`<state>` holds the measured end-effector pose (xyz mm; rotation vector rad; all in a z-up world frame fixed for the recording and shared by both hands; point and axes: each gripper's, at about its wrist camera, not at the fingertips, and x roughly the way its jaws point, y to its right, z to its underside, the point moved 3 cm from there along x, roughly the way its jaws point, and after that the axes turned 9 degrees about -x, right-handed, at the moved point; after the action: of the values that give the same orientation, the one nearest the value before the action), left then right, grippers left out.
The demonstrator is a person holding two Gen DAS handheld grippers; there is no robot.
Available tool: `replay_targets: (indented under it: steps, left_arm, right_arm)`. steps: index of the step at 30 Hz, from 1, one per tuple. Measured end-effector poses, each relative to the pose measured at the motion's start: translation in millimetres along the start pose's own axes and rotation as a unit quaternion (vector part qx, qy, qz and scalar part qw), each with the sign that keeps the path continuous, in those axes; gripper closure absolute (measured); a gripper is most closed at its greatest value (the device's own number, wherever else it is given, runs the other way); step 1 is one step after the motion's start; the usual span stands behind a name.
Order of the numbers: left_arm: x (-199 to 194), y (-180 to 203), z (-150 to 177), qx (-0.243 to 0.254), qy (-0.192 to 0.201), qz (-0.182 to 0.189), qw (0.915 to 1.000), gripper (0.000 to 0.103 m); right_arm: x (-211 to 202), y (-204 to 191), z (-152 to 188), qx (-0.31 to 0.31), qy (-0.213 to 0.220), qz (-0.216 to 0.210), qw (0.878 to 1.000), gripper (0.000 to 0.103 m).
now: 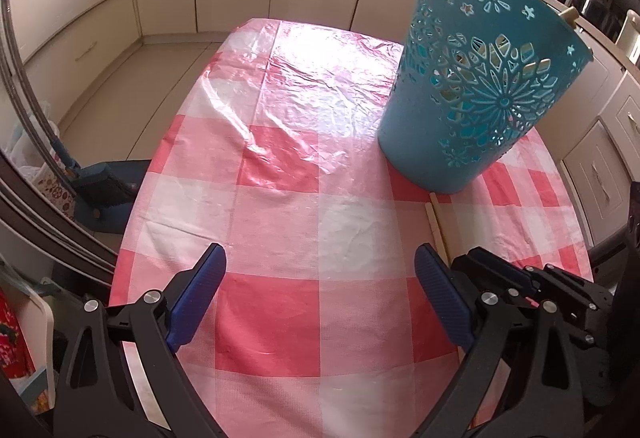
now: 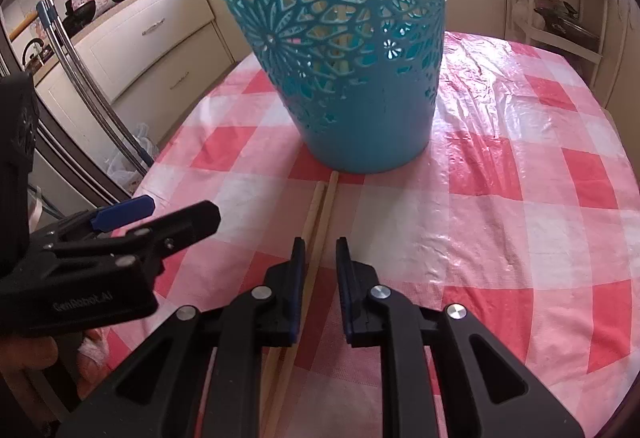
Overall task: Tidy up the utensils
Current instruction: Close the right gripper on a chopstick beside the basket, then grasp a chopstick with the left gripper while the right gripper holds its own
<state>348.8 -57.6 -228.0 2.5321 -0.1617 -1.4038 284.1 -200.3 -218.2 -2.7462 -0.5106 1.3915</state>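
Across the red-and-white checked tablecloth (image 1: 280, 197), leaving wide bare room left of the teal cut-out basket (image 2: 340, 49), standing upright toward the far right part; table edge dropping to floor on the left. Lying just before the basket's base and running toward the camera: two wooden chopsticks (image 2: 322, 213). Angling down over them, right gripper (image 2: 320, 250), jaws narrowed around the pair, contact unclear. Hovering alongside at left, left gripper (image 1: 320, 266), jaws spread wide, holding nothing.
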Motion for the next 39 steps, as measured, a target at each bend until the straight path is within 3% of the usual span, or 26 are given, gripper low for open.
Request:
replay_targets:
  steps: [4,11,13,20,23,28,34,39]
  left_arm:
    - [5,6,2,0.013,-0.008,0.008,0.9999,0.011]
    - [15,40,11,0.054,-0.021,0.014,0.9982,0.016]
    - [21,49,14,0.070,-0.030,0.007,0.9971,0.028]
    - [25,62,17,0.097,-0.018,-0.012,0.9951,0.049]
    - [25,66,17,0.109,-0.013,-0.017,0.9938,0.062]
    - [24,68,18,0.118,-0.014,-0.009,0.9928,0.094]
    - [23,73,20,0.121,-0.038,0.028,0.9915,0.098]
    - [-10,49,-4,0.067,-0.018,0.062,0.9957,0.099]
  right_arm:
    - [-1,-3,1,-0.032,-0.008,0.030,0.999,0.096]
    - [-24,25,21,-0.020,-0.024,0.042,0.999,0.097]
    - [-29,32,27,-0.008,-0.023,0.037,0.999,0.097]
    - [-32,36,30,0.007,-0.019,0.030,0.999,0.097]
    - [-31,36,30,0.010,-0.016,0.027,0.999,0.097]
    - [-30,37,30,0.015,-0.008,0.026,1.000,0.097]
    - [-28,39,27,0.012,-0.001,0.030,0.999,0.097]
    - [-28,41,27,0.016,0.004,0.026,1.000,0.097]
